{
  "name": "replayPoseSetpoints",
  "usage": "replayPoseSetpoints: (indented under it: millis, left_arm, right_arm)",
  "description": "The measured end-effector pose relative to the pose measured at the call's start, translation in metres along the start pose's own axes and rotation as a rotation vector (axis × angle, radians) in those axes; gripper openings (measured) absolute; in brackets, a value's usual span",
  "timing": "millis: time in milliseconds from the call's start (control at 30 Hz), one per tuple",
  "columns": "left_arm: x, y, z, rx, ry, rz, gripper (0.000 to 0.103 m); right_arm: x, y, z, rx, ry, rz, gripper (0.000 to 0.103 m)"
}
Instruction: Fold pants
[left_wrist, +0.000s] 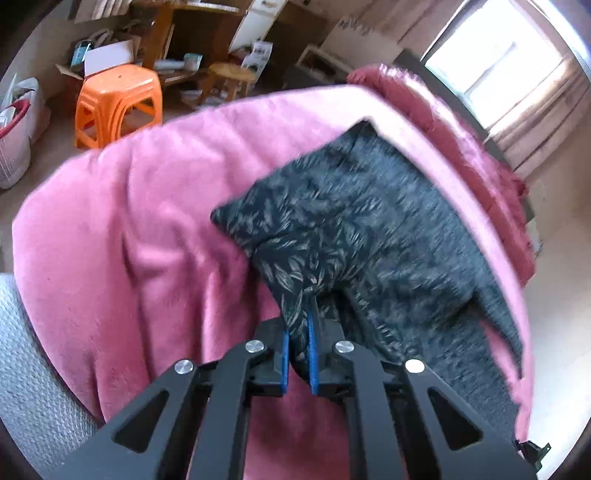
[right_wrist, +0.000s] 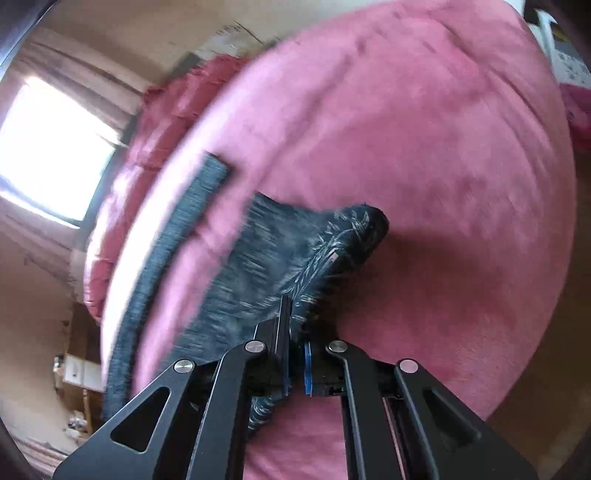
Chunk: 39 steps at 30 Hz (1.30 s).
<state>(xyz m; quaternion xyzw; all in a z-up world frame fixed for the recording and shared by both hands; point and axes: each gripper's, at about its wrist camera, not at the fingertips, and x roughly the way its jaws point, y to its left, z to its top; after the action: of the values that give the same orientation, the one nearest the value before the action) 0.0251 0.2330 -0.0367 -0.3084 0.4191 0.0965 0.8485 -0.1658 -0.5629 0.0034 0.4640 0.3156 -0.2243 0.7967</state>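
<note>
The pants (left_wrist: 354, 221) are dark cloth with a pale leaf print, lying on a pink blanket (left_wrist: 147, 221). In the left wrist view my left gripper (left_wrist: 298, 332) is shut on a bunched fold of the pants, pinched between its blue pads and lifted off the blanket. In the right wrist view my right gripper (right_wrist: 295, 332) is shut on another edge of the pants (right_wrist: 295, 251), which rise in a peak ahead of the fingers. A dark strip of the pants (right_wrist: 177, 236) runs along the pink blanket (right_wrist: 424, 184) to the left. Both views are motion-blurred.
An orange plastic stool (left_wrist: 118, 103) stands on the floor beyond the blanket's far edge, with a wooden stool (left_wrist: 229, 79) and boxes behind it. A rumpled red quilt (left_wrist: 491, 177) lies along the blanket's right side. A bright window (right_wrist: 48, 147) is at left.
</note>
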Motion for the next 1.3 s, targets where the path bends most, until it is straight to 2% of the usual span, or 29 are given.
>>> replayPoseSetpoints:
  millis: [33,100,167,200,233,267,300,333,367,400,433,500,533,567,667,733,800,900,1033,1233,1300]
  left_arm:
    - [0.008,0.001,-0.002,0.007,0.023,0.035,0.012]
    - [0.005,0.003,-0.003,0.0,0.01,0.025,0.015]
    - [-0.006,0.001,0.002,0.0,-0.032,0.058,0.04]
    - [-0.014,0.001,0.004,-0.002,-0.065,0.084,0.044]
    - [-0.022,0.001,0.007,-0.006,-0.098,0.122,0.054]
    - [-0.033,0.004,0.01,-0.015,-0.156,0.18,0.068]
    - [-0.045,0.007,0.014,-0.03,-0.221,0.219,0.074]
    - [-0.053,0.011,0.017,-0.042,-0.269,0.234,0.076]
    - [-0.061,0.015,0.021,-0.051,-0.313,0.242,0.078]
    - [-0.064,0.017,0.027,-0.052,-0.332,0.242,0.079]
    - [-0.063,0.018,0.034,-0.05,-0.326,0.237,0.084]
    - [-0.057,0.016,0.046,-0.053,-0.298,0.211,0.086]
    - [-0.055,0.014,0.052,-0.052,-0.291,0.194,0.087]
    - [-0.051,0.008,0.058,-0.044,-0.286,0.177,0.093]
    - [-0.033,-0.02,0.071,0.038,-0.238,0.136,0.097]
    - [-0.009,-0.048,0.084,0.137,-0.175,0.098,0.099]
    - [0.008,-0.067,0.094,0.179,-0.142,0.089,0.099]
    - [0.029,-0.093,0.111,0.211,-0.137,0.028,0.099]
    - [0.058,-0.121,0.141,0.246,-0.166,0.013,0.099]
    - [0.115,-0.148,0.194,0.269,-0.13,0.054,0.098]
    - [0.137,-0.153,0.21,0.268,-0.09,0.078,0.089]
  right_arm:
    - [0.001,-0.002,0.0,0.009,-0.009,0.014,0.004]
    - [-0.002,0.0,0.001,0.007,-0.016,0.01,0.005]
    - [-0.014,0.006,0.002,-0.014,-0.055,-0.06,0.011]
    - [-0.026,0.015,0.003,-0.028,-0.118,-0.131,0.017]
    - [-0.041,0.022,0.004,-0.034,-0.189,-0.172,0.028]
    - [-0.049,0.027,0.004,-0.037,-0.231,-0.175,0.035]
    - [-0.061,0.036,0.001,-0.047,-0.291,-0.163,0.051]
    - [-0.07,0.049,-0.002,-0.072,-0.335,-0.143,0.06]
    - [-0.074,0.065,-0.006,-0.117,-0.353,-0.12,0.062]
    - [-0.074,0.086,-0.013,-0.179,-0.348,-0.091,0.062]
    - [-0.069,0.104,-0.02,-0.234,-0.322,-0.069,0.067]
    - [-0.055,0.134,-0.033,-0.31,-0.259,-0.025,0.072]
    - [-0.047,0.145,-0.041,-0.333,-0.231,-0.008,0.072]
    - [-0.036,0.157,-0.05,-0.356,-0.2,0.004,0.072]
    - [0.01,0.197,-0.086,-0.437,-0.073,0.016,0.072]
    - [0.032,0.216,-0.104,-0.497,-0.016,0.011,0.072]
    - [0.052,0.232,-0.125,-0.566,0.03,0.015,0.072]
    - [0.066,0.247,-0.154,-0.687,0.044,0.019,0.072]
    - [0.078,0.255,-0.17,-0.776,0.024,-0.03,0.076]
    - [0.085,0.252,-0.172,-0.793,0.028,-0.038,0.082]
    - [0.087,0.253,-0.175,-0.801,0.029,-0.043,0.083]
